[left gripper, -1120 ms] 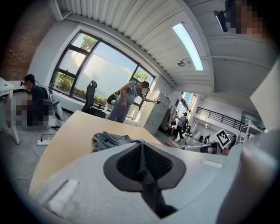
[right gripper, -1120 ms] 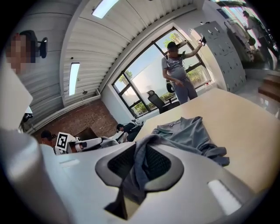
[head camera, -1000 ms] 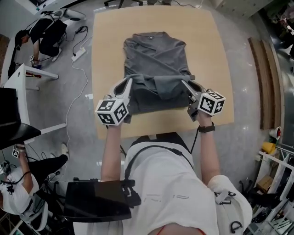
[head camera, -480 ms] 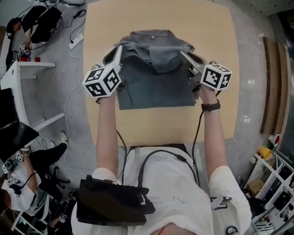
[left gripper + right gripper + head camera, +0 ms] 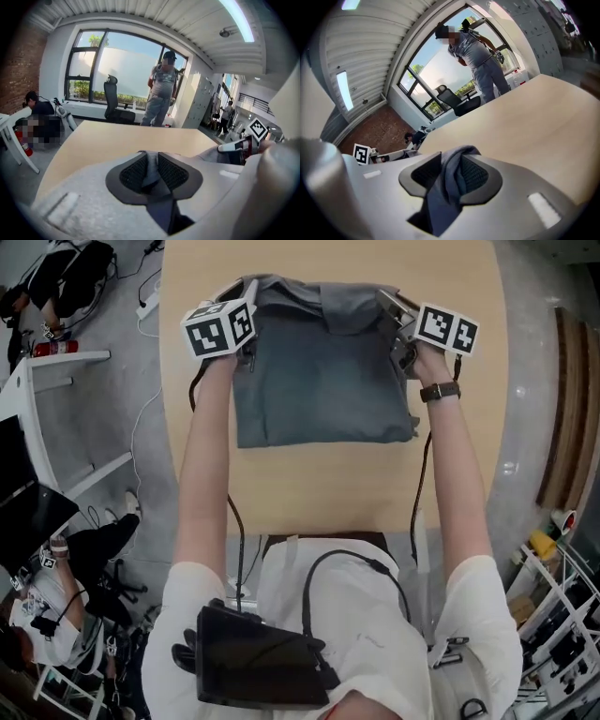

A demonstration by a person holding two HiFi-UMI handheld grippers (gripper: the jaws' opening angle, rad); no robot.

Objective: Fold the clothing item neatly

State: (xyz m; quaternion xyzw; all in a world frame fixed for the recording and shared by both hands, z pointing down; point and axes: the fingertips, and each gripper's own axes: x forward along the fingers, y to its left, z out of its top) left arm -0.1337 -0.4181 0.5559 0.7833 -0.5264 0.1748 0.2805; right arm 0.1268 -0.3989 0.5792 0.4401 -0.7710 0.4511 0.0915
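Note:
A grey garment (image 5: 319, 381) lies folded on the wooden table (image 5: 328, 484), its doubled edge towards the person. My left gripper (image 5: 242, 289) is at its far left corner and my right gripper (image 5: 389, 301) at its far right corner. In the left gripper view a thin strip of grey cloth (image 5: 151, 173) runs between the black pads (image 5: 133, 173). A thicker bunch of cloth (image 5: 450, 180) sits between the pads in the right gripper view. Both sets of jaws are opening, with the cloth still touching the pads.
The table's far edge is just beyond the grippers. On the floor at left are a white table (image 5: 37, 381), cables and a crouching person. A person (image 5: 161, 89) stands past the far edge beside an office chair (image 5: 112, 101). Shelving stands at the right.
Both grippers have carried the garment's near hem away from the person to its far end, laying it over in half. The arms are now stretched out.

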